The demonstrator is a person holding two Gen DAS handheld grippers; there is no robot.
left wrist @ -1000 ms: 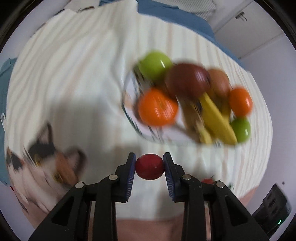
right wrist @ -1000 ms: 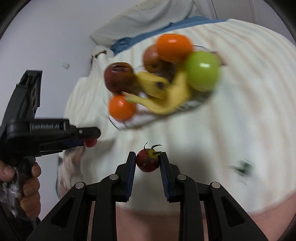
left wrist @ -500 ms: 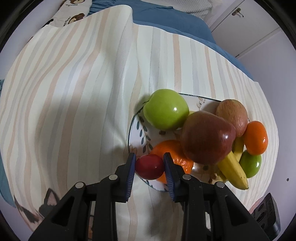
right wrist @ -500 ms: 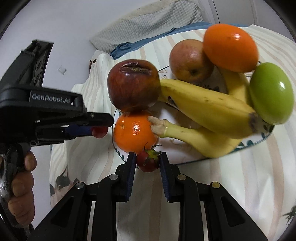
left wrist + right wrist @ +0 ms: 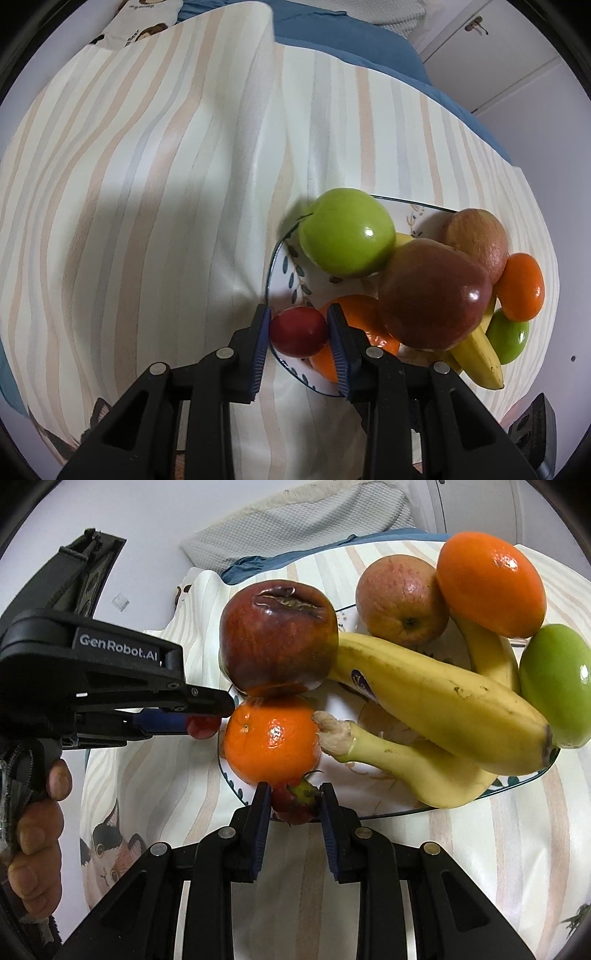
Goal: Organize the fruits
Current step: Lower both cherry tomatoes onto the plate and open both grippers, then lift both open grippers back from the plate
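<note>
A white leaf-patterned plate [image 5: 286, 271] [image 5: 373, 812] holds a green apple [image 5: 345, 236], a dark red apple [image 5: 434, 293] [image 5: 277, 638], a paler apple [image 5: 400, 594], oranges [image 5: 271, 740] [image 5: 491, 581], bananas [image 5: 436, 698] and a second green apple [image 5: 554, 686]. My left gripper [image 5: 298, 330] is shut on a small red tomato [image 5: 298, 331] over the plate's near rim, beside an orange [image 5: 356, 314]. My right gripper [image 5: 293, 805] is shut on a small red tomato with a green stem [image 5: 295, 801], at the plate's rim, touching the orange. The left gripper also shows in the right wrist view [image 5: 201, 725].
The plate sits on a striped cloth [image 5: 166, 184] over a bed with folds. A blue sheet [image 5: 351, 37] and a grey pillow [image 5: 295, 524] lie beyond. A cat print [image 5: 107, 853] is on the cloth at left. White cupboard doors [image 5: 498, 55] stand behind.
Both grippers have moved in to the plate with their tomatoes. The fruit fills much more of each view than a second ago. Both stay shut.
</note>
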